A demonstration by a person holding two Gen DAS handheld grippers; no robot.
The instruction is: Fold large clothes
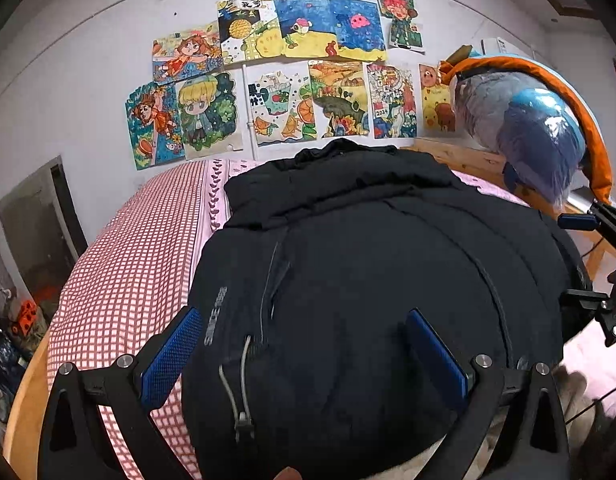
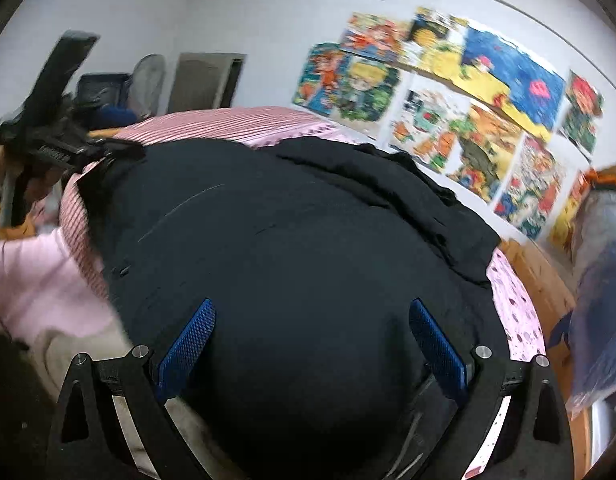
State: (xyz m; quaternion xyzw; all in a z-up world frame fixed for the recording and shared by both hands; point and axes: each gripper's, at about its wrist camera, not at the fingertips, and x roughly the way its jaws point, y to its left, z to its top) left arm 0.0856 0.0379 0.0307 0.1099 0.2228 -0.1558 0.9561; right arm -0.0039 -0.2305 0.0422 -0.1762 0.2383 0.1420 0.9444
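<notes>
A large black padded jacket (image 1: 368, 280) lies spread on the bed, its collar towards the wall; a zip and grey drawcord (image 1: 239, 392) run down its left side. My left gripper (image 1: 303, 320) hovers open over the jacket's near part, blue pads wide apart and empty. In the right wrist view the same jacket (image 2: 291, 248) fills the middle, and my right gripper (image 2: 312, 312) is open above it with nothing between the pads. The right gripper also shows at the right edge of the left wrist view (image 1: 604, 264); the left one shows at the left of the right wrist view (image 2: 47, 140).
The bed has a red-checked pink sheet (image 1: 139, 248) on a wooden frame (image 1: 468, 156). Children's drawings (image 1: 291, 72) cover the wall behind. A bagged blue bundle with an orange rim (image 1: 540, 120) stands at the right. Pink cloth (image 2: 35, 280) lies at the left.
</notes>
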